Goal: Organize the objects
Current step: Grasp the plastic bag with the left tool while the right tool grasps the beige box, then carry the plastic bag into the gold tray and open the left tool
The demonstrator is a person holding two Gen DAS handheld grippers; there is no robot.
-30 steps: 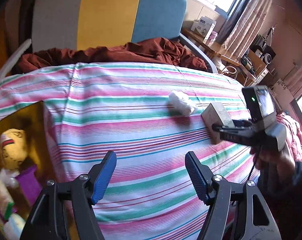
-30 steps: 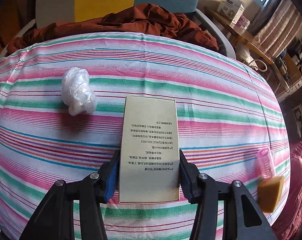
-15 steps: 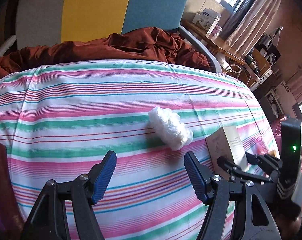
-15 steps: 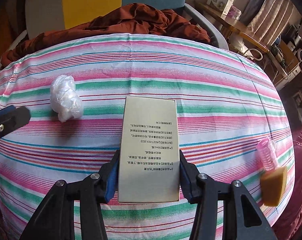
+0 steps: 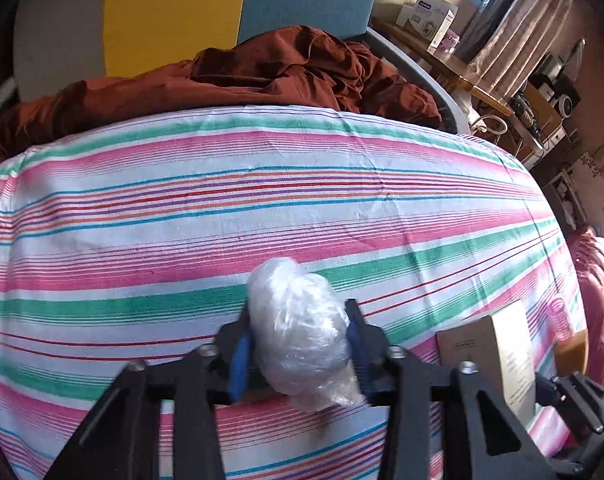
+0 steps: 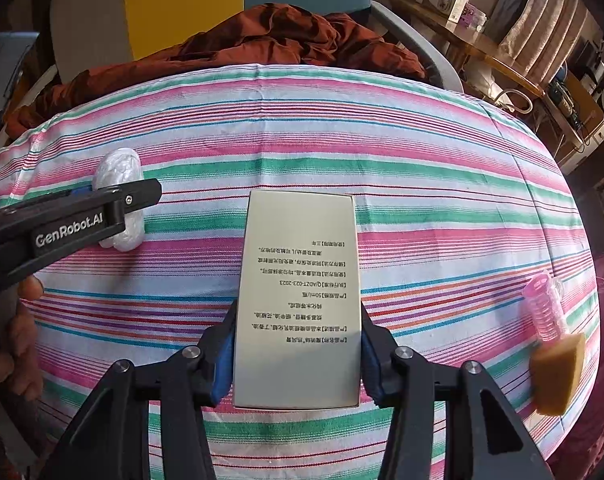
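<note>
On the striped bed sheet (image 5: 262, 208), both claws are loaded.
Crumpled clear plastic bag (image 5: 302, 332) sits pinched in the left claw (image 5: 300, 344); the right claw (image 6: 297, 356) clamps the beige printed carton (image 6: 298, 300). Lift the soft bag gently, without squeezing harder.

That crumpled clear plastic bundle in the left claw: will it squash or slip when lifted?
The plastic bundle looks soft and crinkly, so it probably squashes between the left gripper's fingers. It seems very light, likely easy to lift. Its glossy film might slip somewhat.
</note>
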